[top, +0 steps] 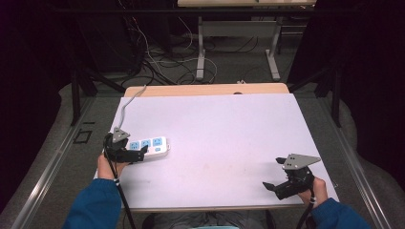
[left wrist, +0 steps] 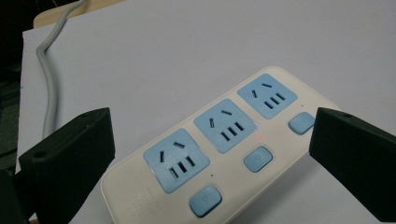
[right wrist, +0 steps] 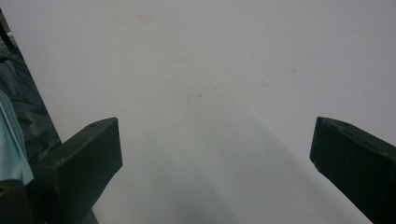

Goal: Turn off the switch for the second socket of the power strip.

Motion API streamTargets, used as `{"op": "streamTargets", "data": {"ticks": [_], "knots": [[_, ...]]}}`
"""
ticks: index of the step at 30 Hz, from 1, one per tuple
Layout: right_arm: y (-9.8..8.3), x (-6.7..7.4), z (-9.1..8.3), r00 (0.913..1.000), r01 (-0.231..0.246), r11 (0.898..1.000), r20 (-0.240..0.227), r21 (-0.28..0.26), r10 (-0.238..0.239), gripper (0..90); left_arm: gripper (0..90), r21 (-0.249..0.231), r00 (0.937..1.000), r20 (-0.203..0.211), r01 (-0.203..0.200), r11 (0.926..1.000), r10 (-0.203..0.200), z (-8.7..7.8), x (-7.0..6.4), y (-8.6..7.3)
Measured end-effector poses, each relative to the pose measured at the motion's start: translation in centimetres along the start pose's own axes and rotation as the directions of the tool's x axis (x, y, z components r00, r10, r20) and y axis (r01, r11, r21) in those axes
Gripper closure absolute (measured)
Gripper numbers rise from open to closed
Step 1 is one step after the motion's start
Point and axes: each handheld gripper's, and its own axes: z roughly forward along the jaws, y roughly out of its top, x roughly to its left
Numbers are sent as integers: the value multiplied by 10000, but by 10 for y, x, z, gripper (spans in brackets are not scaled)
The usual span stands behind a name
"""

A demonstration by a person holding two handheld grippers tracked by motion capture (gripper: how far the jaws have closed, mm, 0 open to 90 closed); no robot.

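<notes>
A power strip [top: 149,144] lies near the left edge of the table [top: 229,138], a bit closer to the front edge than the back. It is cream with three blue sockets and three little blue buttons. A tiny red light glows beside the middle button [left wrist: 258,159]. Its grey cord [top: 128,105] runs off toward the back left corner.

The left gripper [top: 139,153] is right at the strip. Its fingers [left wrist: 70,156] are open wide, one on each side of the strip's near end, and they are not pinching it yet. The right gripper [top: 272,187] sits near the front right corner, well apart from the strip. Its fingers [right wrist: 79,163] are open too and hold nothing.

The job now looks like getting hold of the strip. To do it well, the left gripper should go down low so the fingers meet the long sides, not the top. Squeeze slowly and keep the fingers off the buttons, so nothing gets switched by mistake. The cord may tug when the strip moves, so go gently. The right gripper could come over to help hold the far end.

The table top is white and smooth, with a few faint stains. A strip of wood shows along its back edge. The room is dark. Behind the table, on the floor, are lots of tangled cables [top: 157,62] and the legs of another table [top: 200,52].
</notes>
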Motion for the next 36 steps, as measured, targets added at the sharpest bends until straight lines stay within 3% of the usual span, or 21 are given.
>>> {"op": "streamTargets", "data": {"ticks": [5, 8, 12, 13, 15, 16, 17, 18, 19, 21, 22, 23, 29, 36], "knots": [[0, 0, 0, 10000, -31, 10000, -38, -2, 31, 17, 19, -111, 9999, 40, 150, 9998, -150, 1, 1, -1], [0, 0, 1, 10000, -28, 10000, -50, -10, 28, 17, 90, -130, 9998, 91, 165, 9998, -164, 1, 1, -1], [0, 1, 0, 10000, -62, 10000, -38, 12, 62, 17, 264, -109, 9998, 155, 135, 9998, -134, 0, 1, -2], [0, 1, 0, 10000, -62, 10000, -38, 12, 62, 17, 264, -118, 9997, 179, 167, 9998, -165, 0, 1, -2], [0, 1, 0, 10000, -82, 10000, 0, 54, 82, 17, 406, -119, 9996, 232, 160, 9998, -157, 1, 1, -2], [0, 1, 0, 10000, -82, 10000, 0, 54, 82, 17, 406, -133, 9993, 333, 182, 9997, -178, 0, 1, -3], [0, 0, 0, 10000, -40, 10000, 9, 44, 40, 17, 491, -168, 9990, 412, 180, 9997, -172, 1, 1, -3], [0, 0, 0, 10000, -40, 10000, 9, 44, 40, 17, 491, -215, 9989, 435, 155, 9996, -146, 1, 0, -3], [0, 0, 1, 10000, -33, 10000, 50, 35, 33, 17, 583, -245, 9984, 544, 173, 9995, -159, 0, 0, -3], [0, 0, 1, 10000, -72, 10000, 29, 33, 72, 17, 620, -354, 9980, 608, 191, 9992, -169, -1, -1, -3], [0, 1, 1, 10000, -73, 10000, -5, 51, 73, 17, 702, -558, 9973, 710, 237, 9982, -197, -1, -1, -4], [0, 1, 1, 10000, -73, 10000, -5, 51, 73, 17, 728, -558, 9973, 710, 237, 9982, -197, -1, -1, -4], [0, 0, 0, 10000, -20, 9999, 23, 132, 19, 17, 861, -701, 9957, 870, 376, 9968, -314, -3, -2, -5], [0, 1, 0, 9998, -10, 9999, 178, 105, 8, 17, 898, -787, 9947, 1019, 179, 9967, -98, -2, -3, -6]]}}
